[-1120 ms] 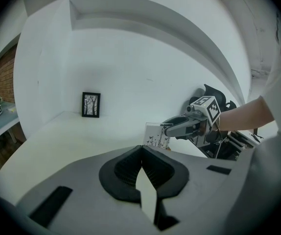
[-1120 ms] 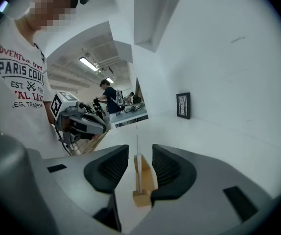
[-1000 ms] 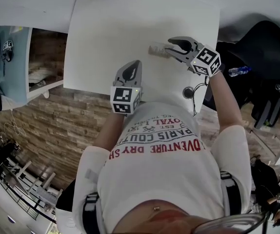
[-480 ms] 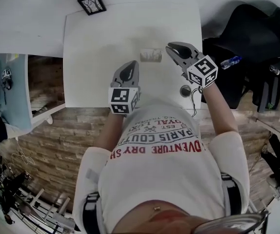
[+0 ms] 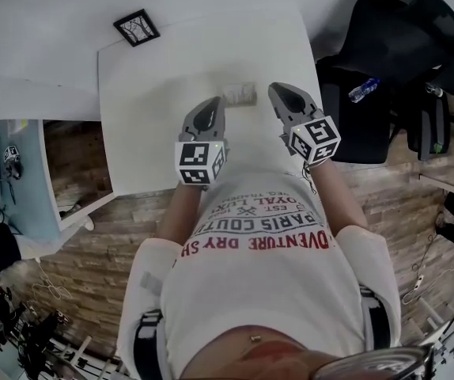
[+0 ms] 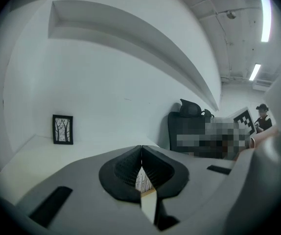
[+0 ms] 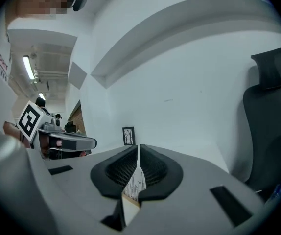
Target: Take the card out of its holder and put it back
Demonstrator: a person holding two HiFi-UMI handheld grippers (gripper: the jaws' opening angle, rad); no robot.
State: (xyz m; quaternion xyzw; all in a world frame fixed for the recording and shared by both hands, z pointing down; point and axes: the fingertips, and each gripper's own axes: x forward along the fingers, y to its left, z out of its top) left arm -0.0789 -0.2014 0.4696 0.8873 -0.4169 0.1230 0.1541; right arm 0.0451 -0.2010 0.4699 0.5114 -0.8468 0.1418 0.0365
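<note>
Framed tree picture point(image 5: 136, 27) on white table point(image 5: 156, 125) far corner; bottle point(image 5: 364, 89) on black chair point(image 5: 385, 46).

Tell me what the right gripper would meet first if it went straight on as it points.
Most likely the white wall, though the far end of the table may come first. The framed picture stands just left of that line. The right gripper has just been closing its jaws on nothing.

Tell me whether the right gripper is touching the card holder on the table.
Apart. The head view shows bare table between the right gripper and the card holder. Its jaws have just been closing, and their tips now meet with nothing held.
</note>
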